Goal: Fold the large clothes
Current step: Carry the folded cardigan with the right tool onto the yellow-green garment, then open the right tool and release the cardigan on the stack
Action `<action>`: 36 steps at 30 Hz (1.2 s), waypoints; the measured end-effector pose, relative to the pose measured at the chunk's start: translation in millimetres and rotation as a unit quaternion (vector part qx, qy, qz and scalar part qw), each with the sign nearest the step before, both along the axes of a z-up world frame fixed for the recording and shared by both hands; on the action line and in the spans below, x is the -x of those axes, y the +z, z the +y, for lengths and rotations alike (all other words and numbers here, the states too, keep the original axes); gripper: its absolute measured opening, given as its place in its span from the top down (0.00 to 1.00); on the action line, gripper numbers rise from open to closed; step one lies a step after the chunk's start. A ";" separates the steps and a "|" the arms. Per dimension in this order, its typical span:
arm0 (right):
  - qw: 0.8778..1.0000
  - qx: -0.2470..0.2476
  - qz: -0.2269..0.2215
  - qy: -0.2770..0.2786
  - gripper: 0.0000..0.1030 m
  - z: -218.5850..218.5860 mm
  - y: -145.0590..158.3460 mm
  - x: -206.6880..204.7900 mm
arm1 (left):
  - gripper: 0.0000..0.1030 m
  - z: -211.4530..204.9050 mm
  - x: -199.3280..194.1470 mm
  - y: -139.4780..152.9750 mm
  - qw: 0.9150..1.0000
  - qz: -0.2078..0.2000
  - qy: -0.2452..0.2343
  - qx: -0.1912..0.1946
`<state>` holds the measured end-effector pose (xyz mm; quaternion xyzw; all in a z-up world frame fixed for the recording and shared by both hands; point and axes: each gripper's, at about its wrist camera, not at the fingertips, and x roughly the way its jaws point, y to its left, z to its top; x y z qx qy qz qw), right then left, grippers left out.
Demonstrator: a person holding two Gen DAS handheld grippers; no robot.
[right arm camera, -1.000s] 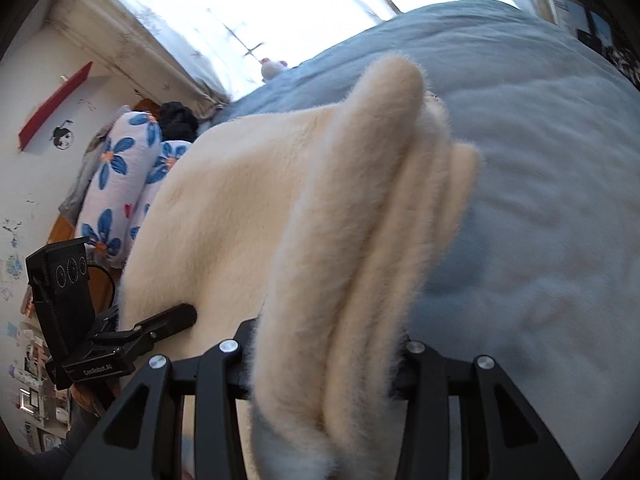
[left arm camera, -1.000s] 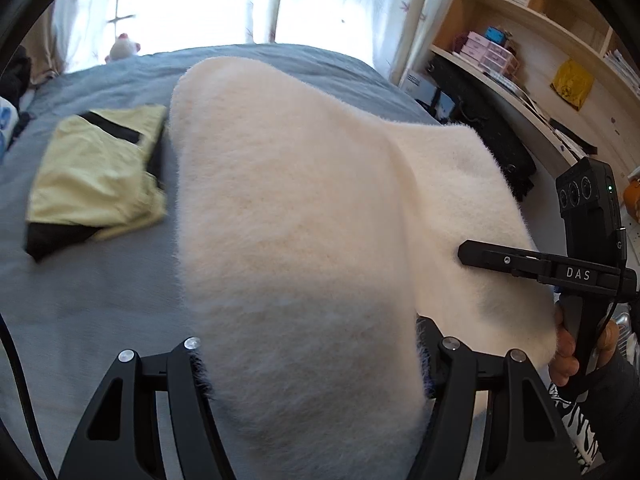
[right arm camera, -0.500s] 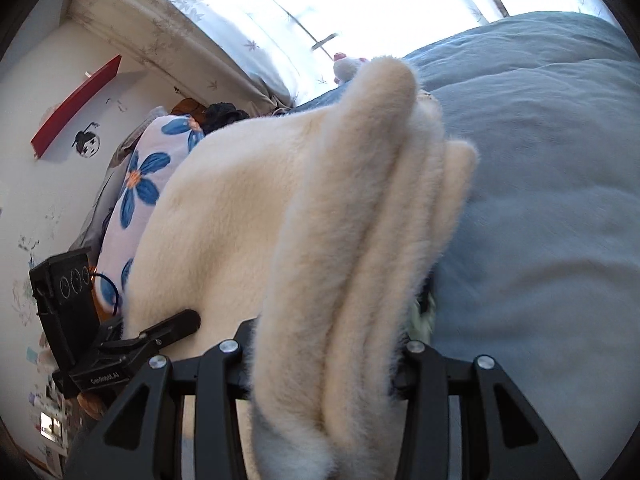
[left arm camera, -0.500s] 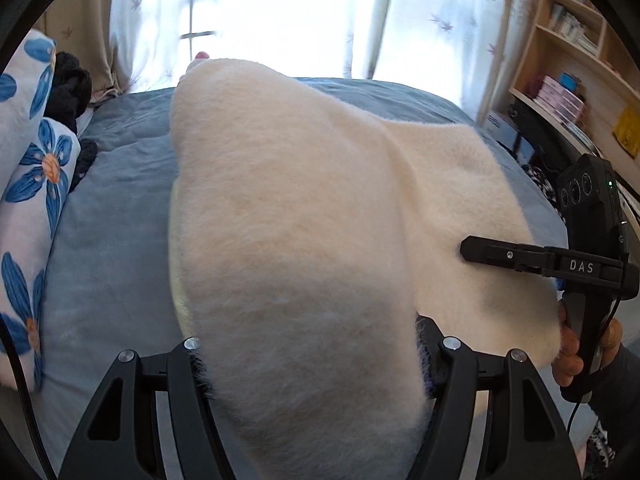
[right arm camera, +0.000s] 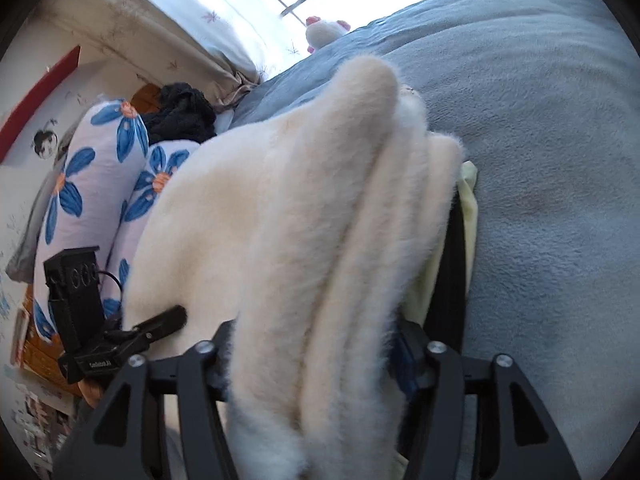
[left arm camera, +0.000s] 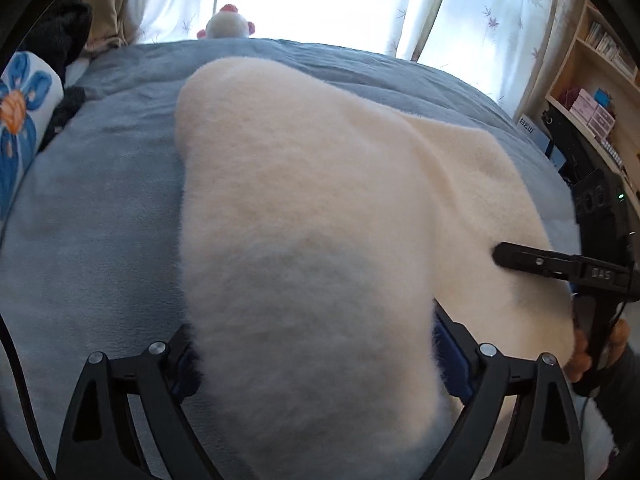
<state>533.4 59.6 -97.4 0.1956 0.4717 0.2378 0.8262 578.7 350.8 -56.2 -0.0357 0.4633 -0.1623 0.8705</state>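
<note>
- left gripper (left arm camera: 312, 344): jaws have just been opening and stand wide apart, with the fluffy cream garment (left arm camera: 304, 208) bulging between them; can't tell if the pads still press on it
- right gripper (right arm camera: 316, 344): jaws have also just been opening, about halfway spread, with the folded cream layers between them
- the garment lies on the blue-grey bedspread (left arm camera: 100, 208), running toward 12 o'clock
- only the right wrist view shows a yellow-and-black garment (right arm camera: 466, 216) peeking out under the cream one at 3 o'clock
- only the left view shows the bookshelf (left arm camera: 592, 80) at 2 o'clock
- flowered pillow (right arm camera: 84, 200) sits at 9 o'clock
</note>
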 end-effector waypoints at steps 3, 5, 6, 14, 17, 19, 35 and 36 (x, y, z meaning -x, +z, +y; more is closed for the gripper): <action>0.999 0.050 -0.021 -0.002 0.41 -6.7 32.0 17.0 | 0.12 -1.6 10.2 20.3 0.999 -0.012 0.024 -0.037; 0.996 0.065 -0.054 -0.016 0.41 -14.5 60.3 32.9 | 0.13 -6.0 28.8 44.7 0.996 -0.050 0.035 -0.057; 0.995 0.068 -0.072 -0.023 0.41 -17.7 72.8 40.0 | 0.23 -8.0 39.1 58.0 0.994 -0.068 0.047 -0.066; 0.991 0.101 -0.081 0.029 0.78 14.7 80.5 73.0 | 0.85 -36.0 76.1 82.8 0.993 -0.058 0.053 -0.090; 0.991 0.120 -0.051 0.030 0.90 30.1 53.3 68.9 | 0.85 -49.4 79.9 58.0 0.986 -0.041 0.060 -0.153; 0.987 0.153 -0.050 0.010 1.00 26.1 38.6 68.1 | 0.86 -52.7 81.8 41.4 0.980 -0.034 0.068 -0.186; 0.995 0.093 0.027 -0.007 0.97 -23.5 80.7 122.1 | 0.28 -79.4 138.4 87.2 0.981 -0.048 0.101 -0.161; 0.995 0.092 0.026 -0.009 0.97 -29.6 91.2 134.3 | 0.26 -82.3 147.4 97.4 0.981 -0.057 0.103 -0.156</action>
